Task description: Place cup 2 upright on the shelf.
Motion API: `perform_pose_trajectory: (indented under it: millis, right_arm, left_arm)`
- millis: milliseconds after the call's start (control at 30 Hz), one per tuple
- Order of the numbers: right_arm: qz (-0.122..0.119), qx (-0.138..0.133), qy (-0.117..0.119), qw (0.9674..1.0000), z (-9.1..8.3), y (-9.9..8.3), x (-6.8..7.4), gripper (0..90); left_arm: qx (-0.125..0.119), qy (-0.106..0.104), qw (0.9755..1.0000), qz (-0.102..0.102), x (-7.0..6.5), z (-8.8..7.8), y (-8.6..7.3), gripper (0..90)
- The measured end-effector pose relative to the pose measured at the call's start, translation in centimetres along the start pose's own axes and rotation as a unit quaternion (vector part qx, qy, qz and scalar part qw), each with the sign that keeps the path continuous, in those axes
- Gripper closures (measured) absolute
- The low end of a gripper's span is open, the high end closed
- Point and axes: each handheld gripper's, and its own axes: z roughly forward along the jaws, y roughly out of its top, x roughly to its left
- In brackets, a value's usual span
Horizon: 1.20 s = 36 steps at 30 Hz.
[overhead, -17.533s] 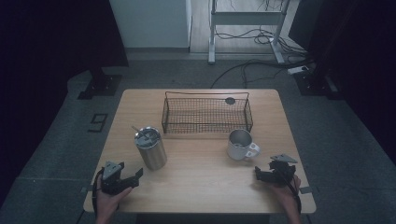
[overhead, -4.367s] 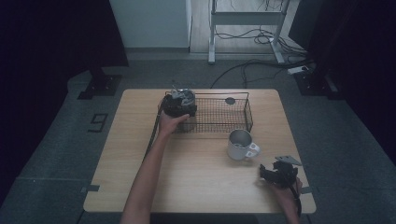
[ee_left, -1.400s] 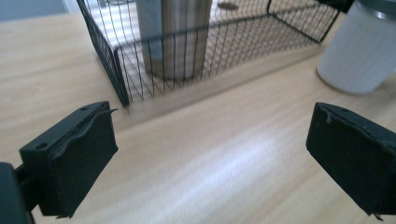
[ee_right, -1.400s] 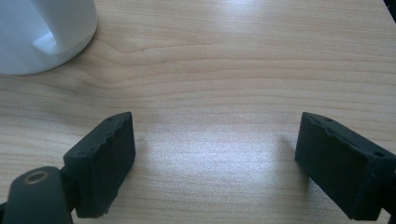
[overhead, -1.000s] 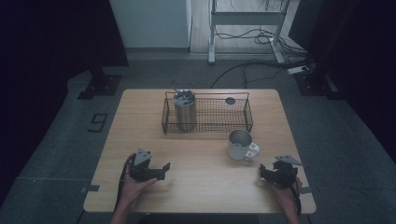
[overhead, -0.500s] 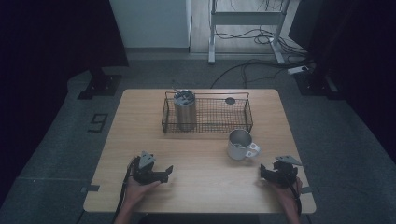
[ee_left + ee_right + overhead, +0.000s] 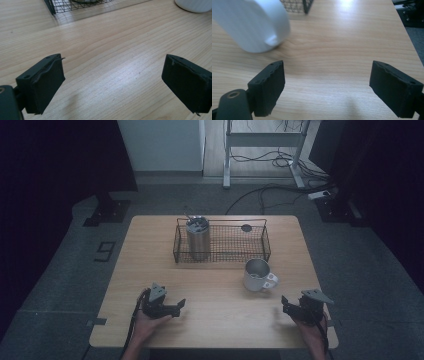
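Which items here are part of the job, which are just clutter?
Job items:
- steel tumbler, standing in the wire basket
- white mug, on the table in front of the basket
- left tongs and right tongs, both open and empty

Lying about:
- small dark disc behind the basket

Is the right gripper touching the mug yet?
Apart. The right gripper view shows bare table between the right gripper and the mug.

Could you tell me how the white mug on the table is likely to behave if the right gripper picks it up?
The white mug looks rigid and glossy, so the pads may slip on its curved wall. It stands upright on a broad base, so it probably won't tip easily. Its side handle could make it swing if gripped off-centre.
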Motion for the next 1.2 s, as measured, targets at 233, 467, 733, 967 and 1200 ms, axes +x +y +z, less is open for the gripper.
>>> perform_pose_trajectory:
  millis: [233,467,733,967,1200]
  right_arm:
    - [0.003,-0.027,0.026,0.9993,-1.6,0.9,0.9,13.3]
    - [-0.009,-0.048,0.045,0.9978,-2.7,1.8,2.2,13.2]
    - [-0.025,-0.062,0.064,0.9957,-2.9,3.1,3.7,13.1]
    - [-0.033,-0.051,0.064,0.9961,-2.1,3.6,4.1,13.1]
    - [-0.038,-0.053,0.071,0.9953,-1.3,4.6,4.7,13.0]
  left_arm:
    - [-0.004,-0.001,1.0000,0.000,-0.4,-0.3,0.0,4.3]
    - [-0.009,-0.001,0.9999,-0.004,-0.4,-0.3,0.0,4.7]
    - [-0.008,-0.008,0.9999,-0.010,-0.5,-0.2,-0.1,4.8]
    - [0.001,-0.007,0.9999,-0.012,-0.6,-0.2,-0.4,4.7]
    - [0.001,-0.004,0.9999,-0.015,-0.4,-0.4,-0.5,4.7]
